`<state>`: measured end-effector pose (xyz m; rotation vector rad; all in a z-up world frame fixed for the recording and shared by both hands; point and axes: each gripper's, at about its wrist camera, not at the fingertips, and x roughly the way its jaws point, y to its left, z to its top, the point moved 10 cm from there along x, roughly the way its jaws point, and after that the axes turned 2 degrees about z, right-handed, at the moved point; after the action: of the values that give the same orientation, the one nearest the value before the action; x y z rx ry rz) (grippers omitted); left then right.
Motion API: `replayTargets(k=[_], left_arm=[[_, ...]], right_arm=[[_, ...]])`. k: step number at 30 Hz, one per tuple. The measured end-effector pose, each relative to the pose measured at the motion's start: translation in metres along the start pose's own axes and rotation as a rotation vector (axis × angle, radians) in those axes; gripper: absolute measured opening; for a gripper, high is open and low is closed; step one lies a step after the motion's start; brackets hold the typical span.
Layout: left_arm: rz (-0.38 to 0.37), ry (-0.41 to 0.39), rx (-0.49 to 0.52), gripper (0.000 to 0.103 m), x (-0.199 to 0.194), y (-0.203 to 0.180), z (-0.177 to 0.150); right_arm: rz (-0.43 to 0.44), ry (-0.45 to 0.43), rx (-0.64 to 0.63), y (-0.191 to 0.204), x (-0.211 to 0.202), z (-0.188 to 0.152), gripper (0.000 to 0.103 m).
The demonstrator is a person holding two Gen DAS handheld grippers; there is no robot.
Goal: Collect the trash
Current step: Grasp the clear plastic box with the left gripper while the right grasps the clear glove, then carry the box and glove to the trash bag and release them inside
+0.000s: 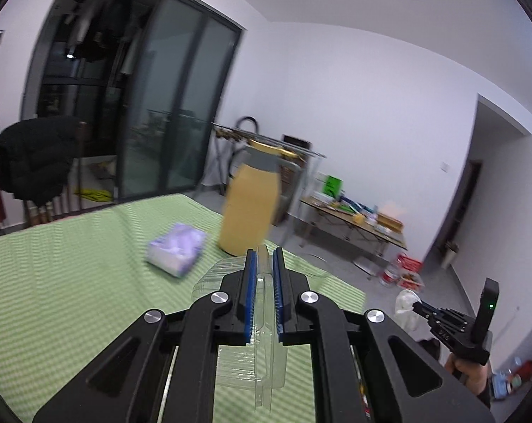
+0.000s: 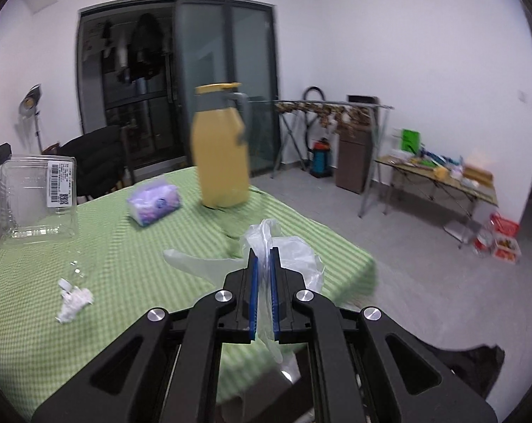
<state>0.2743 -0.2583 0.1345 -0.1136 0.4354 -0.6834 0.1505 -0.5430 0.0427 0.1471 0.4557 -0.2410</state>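
Left claw (image 1: pixel 264 257): clamped on the edge of a clear plastic box (image 1: pixel 255 317). The box hangs thin-edge-on between the blue pads (image 1: pixel 252 282). In the right view the same box (image 2: pixel 36 197) shows broadside at the far left, lifted clear of the counter (image 2: pixel 124 264), with a barcode label on its lid.

- Box, handling: judged very light, thin-walled, springy. It will flex and crackle under a hard squeeze. The surface is smooth and likely slippery. The rim or hinge flange, where the plastic doubles up, is the best place to take it; that seems to be roughly where it is held.

Right claw (image 2: pixel 264 257): closed on a bunched clear plastic bag (image 2: pixel 287 253), which billows out ahead of the tips above the counter's near corner.

- Bag, handling: close to weightless, limp, no shape of its own. A pinch on a gathered wad holds better than on a single film layer, which could slide out. It may catch air when swung.

Left on the counter: crumpled white paper scraps (image 2: pixel 73 299) at the near left. Judged soft and light; pinch the main wad from above, though the small bits beside it may get left behind.

Not trash by the look of them: yellow jug (image 2: pixel 221 155) and tissue pack (image 2: pixel 154 204), both standing farther back. No bin is visible in either view.
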Motion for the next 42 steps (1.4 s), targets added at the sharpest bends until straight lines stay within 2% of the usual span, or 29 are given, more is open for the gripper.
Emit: replayTargets(k=[5, 11, 14, 17, 19, 23, 25, 28, 31, 32, 33, 34, 35, 37, 39, 40, 42], left_arm=[[-0.077, 0.053, 0.052, 0.006, 0.02, -0.063, -0.02], [-0.163, 0.176, 0.114, 0.006, 0.059, -0.139, -0.067], [-0.234, 0.248, 0.153, 0.006, 0.076, -0.191, -0.097], [-0.296, 0.303, 0.189, 0.006, 0.091, -0.227, -0.123], [-0.344, 0.366, 0.211, 0.007, 0.109, -0.26, -0.154], [-0.379, 0.517, 0.249, 0.007, 0.148, -0.319, -0.238], [-0.397, 0.622, 0.255, 0.007, 0.172, -0.345, -0.289], [-0.391, 0.754, 0.317, 0.007, 0.215, -0.372, -0.366], [-0.343, 0.827, 0.395, 0.007, 0.248, -0.385, -0.426], [-0.323, 0.832, 0.436, 0.007, 0.254, -0.388, -0.44], [-0.274, 0.803, 0.511, 0.008, 0.264, -0.392, -0.461], [-0.264, 0.789, 0.528, 0.009, 0.268, -0.395, -0.471], [-0.294, 0.783, 0.508, 0.009, 0.27, -0.4, -0.481], [-0.319, 0.79, 0.447, 0.011, 0.272, -0.403, -0.485], [-0.341, 0.792, 0.432, 0.012, 0.278, -0.407, -0.484], [-0.331, 0.766, 0.459, 0.012, 0.282, -0.405, -0.482], [-0.267, 0.742, 0.487, 0.012, 0.294, -0.393, -0.478]], right_arm=[[-0.074, 0.018, 0.048, -0.061, -0.024, -0.031, 0.006], [-0.125, 0.096, 0.129, -0.124, -0.028, -0.089, 0.006], [-0.157, 0.143, 0.164, -0.152, -0.025, -0.119, 0.006], [-0.195, 0.167, 0.21, -0.18, -0.025, -0.147, 0.006], [-0.208, 0.177, 0.266, -0.202, -0.027, -0.165, 0.006], [-0.233, 0.197, 0.33, -0.227, -0.029, -0.189, 0.006], [-0.248, 0.199, 0.351, -0.237, -0.035, -0.199, 0.006], [-0.256, 0.193, 0.407, -0.248, -0.046, -0.211, 0.006], [-0.256, 0.227, 0.438, -0.253, -0.05, -0.23, 0.006], [-0.254, 0.237, 0.445, -0.255, -0.049, -0.235, 0.006], [-0.259, 0.261, 0.46, -0.258, -0.047, -0.245, 0.006], [-0.271, 0.286, 0.473, -0.261, -0.044, -0.253, 0.006], [-0.281, 0.301, 0.488, -0.263, -0.043, -0.258, 0.006], [-0.273, 0.325, 0.535, -0.266, -0.04, -0.271, 0.006], [-0.255, 0.334, 0.565, -0.267, -0.038, -0.278, 0.006], [-0.252, 0.334, 0.564, -0.267, -0.038, -0.277, 0.006], [-0.263, 0.33, 0.546, -0.267, -0.037, -0.274, 0.006]])
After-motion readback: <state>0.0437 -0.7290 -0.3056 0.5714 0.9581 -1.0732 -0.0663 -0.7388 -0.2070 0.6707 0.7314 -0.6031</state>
